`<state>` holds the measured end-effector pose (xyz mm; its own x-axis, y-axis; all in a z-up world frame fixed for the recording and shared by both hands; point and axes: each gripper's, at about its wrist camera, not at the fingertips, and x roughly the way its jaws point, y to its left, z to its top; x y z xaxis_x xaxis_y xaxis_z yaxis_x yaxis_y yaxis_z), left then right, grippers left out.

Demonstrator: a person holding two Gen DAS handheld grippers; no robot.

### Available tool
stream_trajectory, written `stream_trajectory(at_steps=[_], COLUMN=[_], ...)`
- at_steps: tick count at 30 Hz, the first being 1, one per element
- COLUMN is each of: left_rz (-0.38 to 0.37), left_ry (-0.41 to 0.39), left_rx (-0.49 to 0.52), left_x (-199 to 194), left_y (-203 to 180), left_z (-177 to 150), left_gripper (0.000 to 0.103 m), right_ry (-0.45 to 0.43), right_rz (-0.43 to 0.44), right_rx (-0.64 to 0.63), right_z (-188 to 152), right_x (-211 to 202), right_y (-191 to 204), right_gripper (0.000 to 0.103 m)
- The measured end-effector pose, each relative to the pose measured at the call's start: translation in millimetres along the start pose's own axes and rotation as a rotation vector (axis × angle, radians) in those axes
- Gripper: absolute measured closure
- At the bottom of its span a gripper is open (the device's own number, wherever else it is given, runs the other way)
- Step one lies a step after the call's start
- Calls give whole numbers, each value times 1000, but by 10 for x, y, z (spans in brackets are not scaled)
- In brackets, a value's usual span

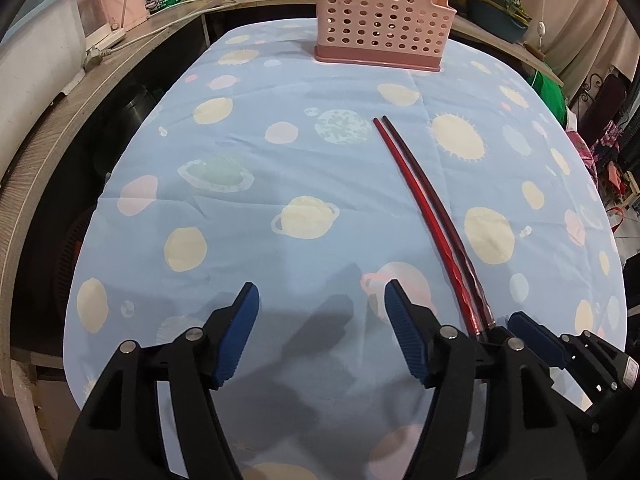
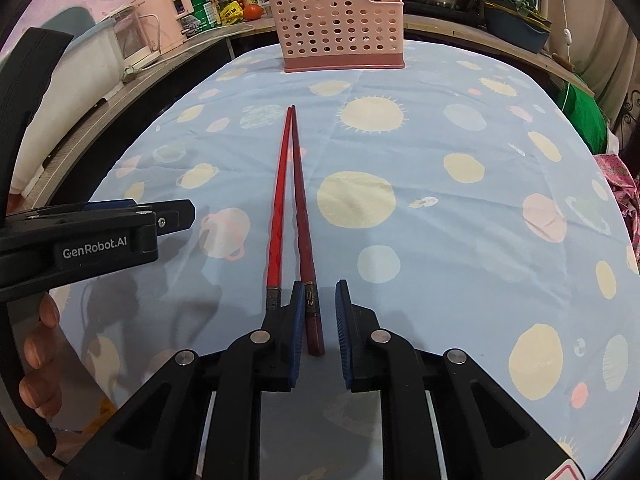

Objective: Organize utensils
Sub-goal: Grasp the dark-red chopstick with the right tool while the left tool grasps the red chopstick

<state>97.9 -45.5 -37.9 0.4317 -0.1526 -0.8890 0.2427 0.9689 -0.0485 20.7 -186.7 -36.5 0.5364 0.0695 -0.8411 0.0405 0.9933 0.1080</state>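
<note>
The right hand-held gripper [image 2: 318,312] is open, its pads on both sides of the dark chopstick [image 2: 303,216]; the red chopstick [image 2: 279,204] lies just outside (so a squeeze may miss it). The left hand-held gripper [image 1: 322,332] is wide open, holding nothing. The step is picking up. Next, grab, then carry to the pink basket [image 2: 340,24] far along the bench [image 2: 460,220].

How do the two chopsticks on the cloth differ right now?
The bright red chopstick lies outside the right gripper, left of its left jaw; the dark maroon chopstick has its butt end between the open jaws. Red is vivid, maroon dull brownish. Both lie flat, tips together, pointing toward the pink basket.
</note>
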Motion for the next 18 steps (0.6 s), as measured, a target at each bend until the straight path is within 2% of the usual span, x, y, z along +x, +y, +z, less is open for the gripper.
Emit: stream_trajectory(at_steps=[3, 14, 18], left_rz=[-5, -24, -47], left_ry=[2, 15, 26], left_rx=[7, 44, 61], left_x=[2, 19, 26], left_y=[-35, -193, -289], left_z=[-3, -14, -32], left_gripper=[39, 39, 38], right_ry=[-4, -23, -34], right_rz=[-13, -40, -57], right_rx=[13, 94, 125], right_z=[11, -3, -12], right_x=[-1, -37, -87], right_y=[-45, -255, -360], right_gripper=[97, 98, 103])
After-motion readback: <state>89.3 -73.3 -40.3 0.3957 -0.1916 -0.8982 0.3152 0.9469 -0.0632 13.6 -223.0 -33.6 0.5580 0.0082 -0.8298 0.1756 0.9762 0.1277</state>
